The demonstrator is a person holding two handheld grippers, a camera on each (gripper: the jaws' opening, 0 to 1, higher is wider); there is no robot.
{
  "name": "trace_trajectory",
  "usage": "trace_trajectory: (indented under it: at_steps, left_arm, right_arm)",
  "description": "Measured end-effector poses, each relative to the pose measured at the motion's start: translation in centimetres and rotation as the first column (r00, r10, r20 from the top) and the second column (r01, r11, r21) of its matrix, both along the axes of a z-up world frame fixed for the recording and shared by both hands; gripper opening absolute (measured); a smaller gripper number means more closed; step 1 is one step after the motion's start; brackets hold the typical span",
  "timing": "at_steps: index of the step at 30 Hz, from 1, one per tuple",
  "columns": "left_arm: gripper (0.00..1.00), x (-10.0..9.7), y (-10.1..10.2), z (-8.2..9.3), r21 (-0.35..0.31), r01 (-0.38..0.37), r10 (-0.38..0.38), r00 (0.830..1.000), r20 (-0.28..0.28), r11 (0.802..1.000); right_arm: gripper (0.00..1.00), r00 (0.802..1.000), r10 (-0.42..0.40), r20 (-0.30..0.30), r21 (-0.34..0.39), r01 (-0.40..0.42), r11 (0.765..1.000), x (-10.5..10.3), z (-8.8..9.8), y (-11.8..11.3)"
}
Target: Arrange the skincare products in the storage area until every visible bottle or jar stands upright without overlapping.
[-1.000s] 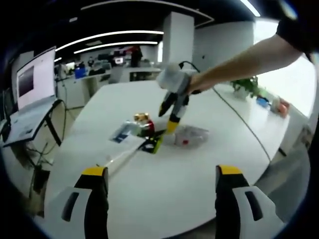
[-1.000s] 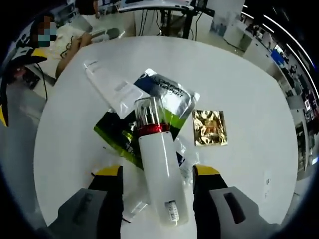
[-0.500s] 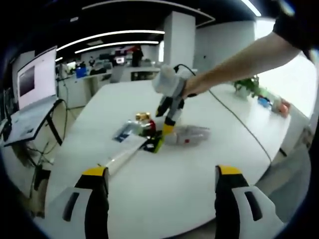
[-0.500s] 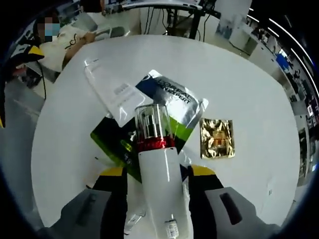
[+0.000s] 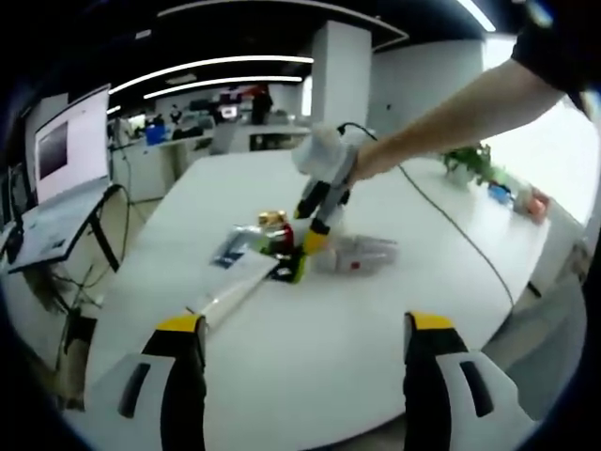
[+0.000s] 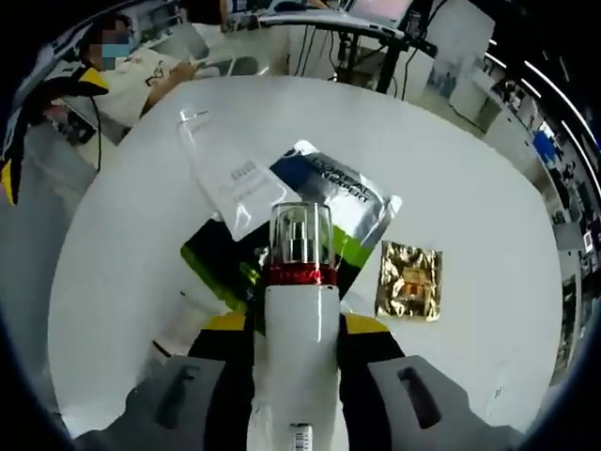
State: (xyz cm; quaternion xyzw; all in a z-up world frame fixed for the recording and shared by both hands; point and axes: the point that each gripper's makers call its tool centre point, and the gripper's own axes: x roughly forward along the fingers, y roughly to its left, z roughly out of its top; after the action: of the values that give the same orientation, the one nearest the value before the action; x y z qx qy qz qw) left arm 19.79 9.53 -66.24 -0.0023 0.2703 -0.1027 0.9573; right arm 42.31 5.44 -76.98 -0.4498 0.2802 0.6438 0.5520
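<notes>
A white bottle [image 6: 300, 310] with a red band and a clear cap lies lengthwise between my right gripper's [image 6: 296, 324] jaws, which are shut on its body. Its cap points over a green-black sachet [image 6: 218, 258] and a blue-silver sachet [image 6: 346, 193]. A white tube [image 6: 235, 177] lies flat across them, and a gold packet [image 6: 410, 280] lies to the right. In the left gripper view the right gripper [image 5: 317, 211] is down on the pile, beside the tube [image 5: 233, 285] and the gold packet [image 5: 270, 220]. My left gripper [image 5: 302, 324] hangs open above the near table edge.
Everything lies on a round white table [image 5: 310, 376]. A clear plastic package [image 5: 364, 253] lies just right of the pile. A cable [image 5: 451, 221] runs across the far right side. A person [image 6: 131, 66] sits at the table's far edge, and a laptop stand [image 5: 56, 211] is off to the left.
My right gripper's jaws have closed in from either side of the bottle until they press on it. The right gripper view has crept forward. The left gripper has stayed still.
</notes>
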Motion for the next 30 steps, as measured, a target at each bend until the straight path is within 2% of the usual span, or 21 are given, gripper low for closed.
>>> trace_trajectory:
  at_steps: [1, 8, 10, 17, 21, 24, 30]
  left_arm:
    - [0.79, 0.0, 0.0, 0.0, -0.001, -0.002, 0.002, 1.0, -0.001, 1.0]
    - [0.79, 0.0, 0.3, 0.2, -0.017, -0.023, 0.023, 1.0, 0.001, 1.0]
    - [0.78, 0.0, 0.5, 0.2, -0.016, -0.03, 0.03, 1.0, 0.002, 0.999]
    - [0.77, 0.0, 0.7, 0.2, -0.022, -0.042, 0.043, 0.999, 0.005, 0.999]
    - [0.77, 0.0, 0.7, 0.2, -0.021, -0.041, 0.041, 0.999, 0.005, 0.999]
    - [0.77, 0.0, 0.7, 0.2, -0.023, -0.041, 0.041, 0.999, 0.005, 0.999]
    - [0.76, 0.0, 0.7, 0.2, -0.026, -0.039, 0.039, 0.999, 0.003, 0.999]
  right_arm:
    - [0.31, 0.999, -0.034, -0.024, -0.011, 0.034, 0.999, -0.2, 0.1, -0.1]
    - [0.3, 1.0, -0.013, 0.001, 0.004, 0.013, 1.0, -0.1, 0.5, 0.2]
    - [0.29, 1.0, 0.002, 0.031, 0.026, -0.003, 1.0, -0.2, 0.7, 0.0]
    - [0.29, 0.994, -0.047, 0.101, 0.057, 0.042, 0.998, -0.2, 1.3, -0.1]
    - [0.29, 0.988, -0.065, 0.139, 0.093, 0.053, 0.994, 0.0, 2.8, -0.3]
    - [0.28, 0.983, -0.119, 0.138, 0.143, 0.099, 0.985, 0.6, 3.7, -0.4]
    - [0.28, 0.965, -0.238, 0.111, 0.237, 0.207, 0.949, 1.2, 6.2, -1.8]
